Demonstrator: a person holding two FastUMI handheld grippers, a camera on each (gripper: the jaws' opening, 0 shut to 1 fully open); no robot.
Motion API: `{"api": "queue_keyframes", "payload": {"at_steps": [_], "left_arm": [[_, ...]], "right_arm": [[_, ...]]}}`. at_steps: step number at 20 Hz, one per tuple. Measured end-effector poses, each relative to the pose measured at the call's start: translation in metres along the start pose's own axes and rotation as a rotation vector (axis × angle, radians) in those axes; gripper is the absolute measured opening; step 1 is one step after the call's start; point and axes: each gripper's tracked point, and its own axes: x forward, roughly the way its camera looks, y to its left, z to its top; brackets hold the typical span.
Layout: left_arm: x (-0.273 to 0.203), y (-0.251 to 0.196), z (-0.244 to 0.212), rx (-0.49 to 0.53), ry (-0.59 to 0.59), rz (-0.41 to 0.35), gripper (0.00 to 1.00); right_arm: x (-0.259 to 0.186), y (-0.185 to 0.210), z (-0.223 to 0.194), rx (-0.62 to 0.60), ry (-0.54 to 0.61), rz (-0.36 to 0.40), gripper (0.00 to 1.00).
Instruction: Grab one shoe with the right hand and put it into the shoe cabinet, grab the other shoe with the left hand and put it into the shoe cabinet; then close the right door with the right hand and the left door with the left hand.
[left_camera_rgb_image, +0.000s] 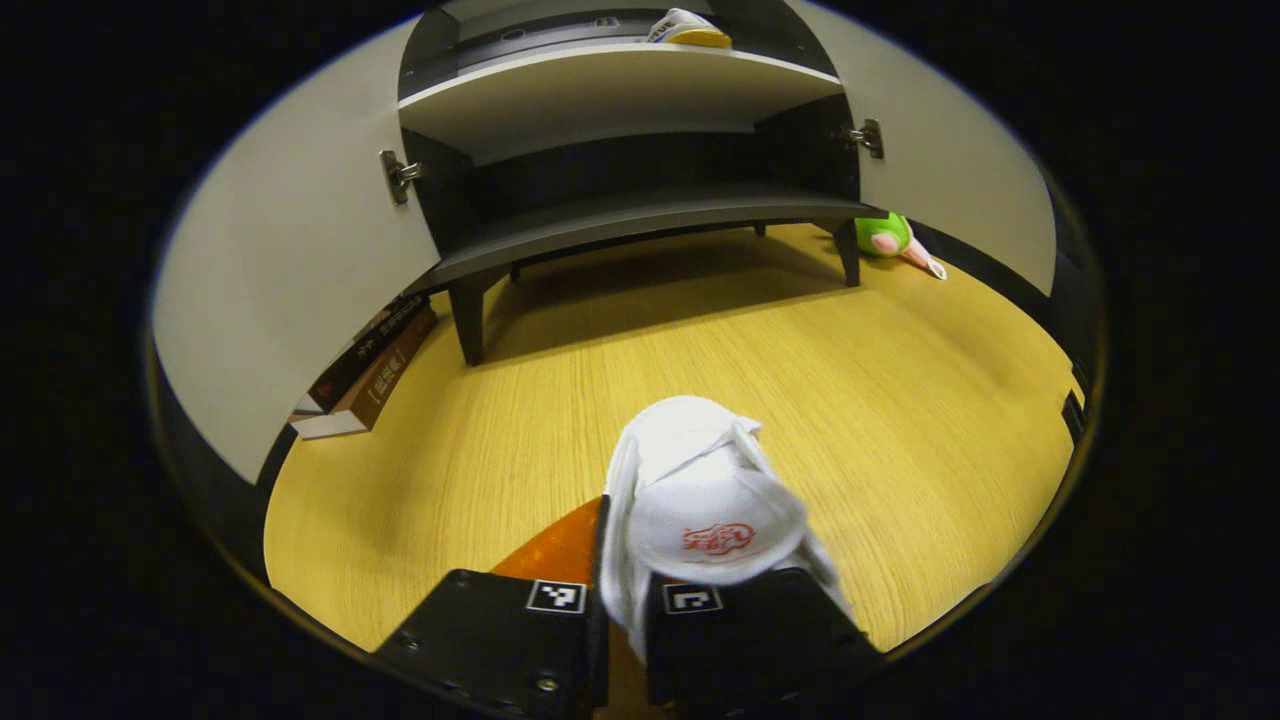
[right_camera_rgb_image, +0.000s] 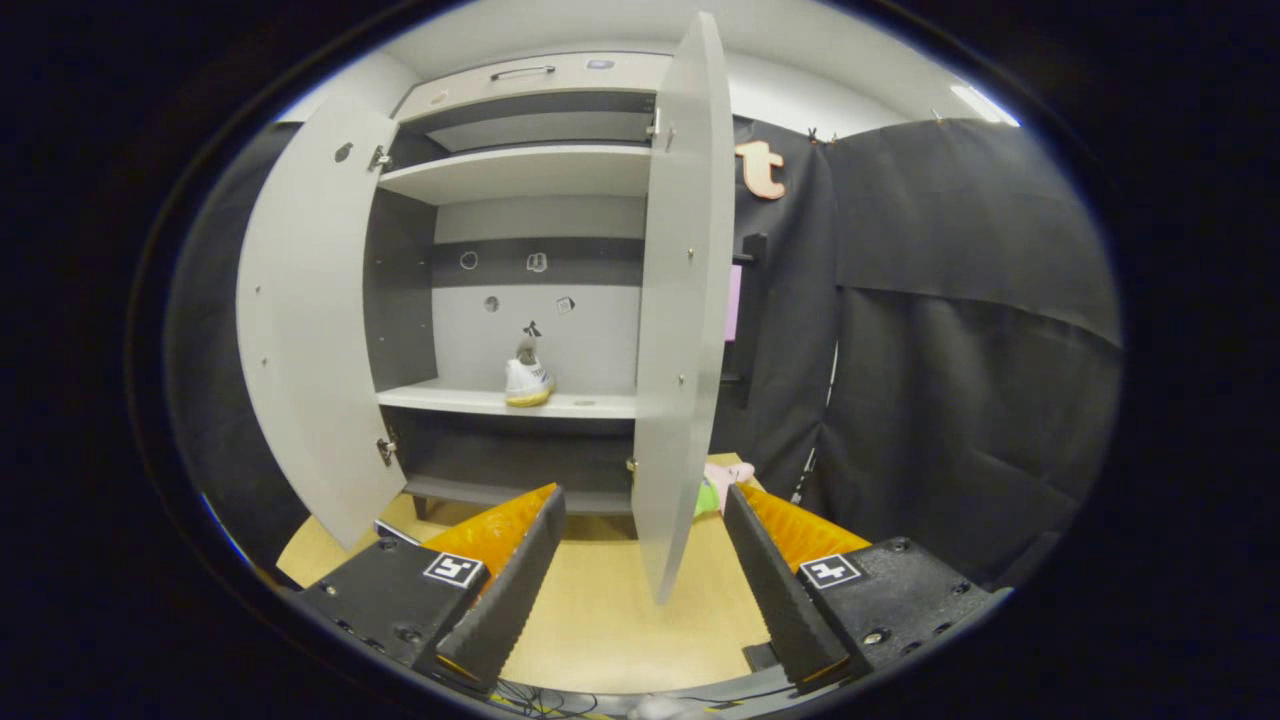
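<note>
The left gripper (left_camera_rgb_image: 625, 600) has its fingers clamped on the collar of a white sneaker (left_camera_rgb_image: 700, 500), which hangs toe-forward above the yellow wood-grain floor (left_camera_rgb_image: 850, 400), well short of the shoe cabinet (left_camera_rgb_image: 620, 160). The shoe looks light and soft: its fabric upper folds and puckers where the fingers pinch it, and a rounded tongue with a red emblem bulges up between them. A hold on that thin, pliable collar is likely to let the shoe swing or sag, so a grip close to the firmer heel would probably steady it best, with the stiffer sole kept downmost for setting down. The other sneaker (right_camera_rgb_image: 527, 380) already stands on the middle shelf (right_camera_rgb_image: 590, 405), white with a yellowish sole, heel toward the camera. The right gripper (right_camera_rgb_image: 645, 560) has its fingers wide apart and empty, facing the edge of the right door (right_camera_rgb_image: 680, 300), a flat, smooth, pale grey panel with small metal hinges. The left door (right_camera_rgb_image: 300, 330) is of the same matt board and stands swung open. The cabinet is rigid board, dark grey inside with pale shelves, on short dark legs. A green and pink plush toy (left_camera_rgb_image: 890, 240) lies by one leg, and stacked books (left_camera_rgb_image: 365, 375) rest on the floor beside the left door.
</note>
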Motion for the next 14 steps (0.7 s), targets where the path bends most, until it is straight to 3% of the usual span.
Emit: {"api": "queue_keyframes", "payload": {"at_steps": [3, 6, 14], "left_arm": [[-0.008, 0.0, 0.0, -0.019, 0.049, -0.006, 0.14], [-0.025, 0.005, 0.023, -0.034, 0.017, -0.004, 0.14], [-0.11, 0.044, 0.157, -0.077, -0.187, 0.055, 0.14]], "right_arm": [[-0.001, 0.003, 0.003, 0.004, -0.007, 0.018, 1.0], [-0.002, 0.004, 0.009, 0.012, -0.023, 0.038, 1.0], [-0.007, 0.01, 0.026, 0.034, -0.082, 0.085, 1.0]]}}
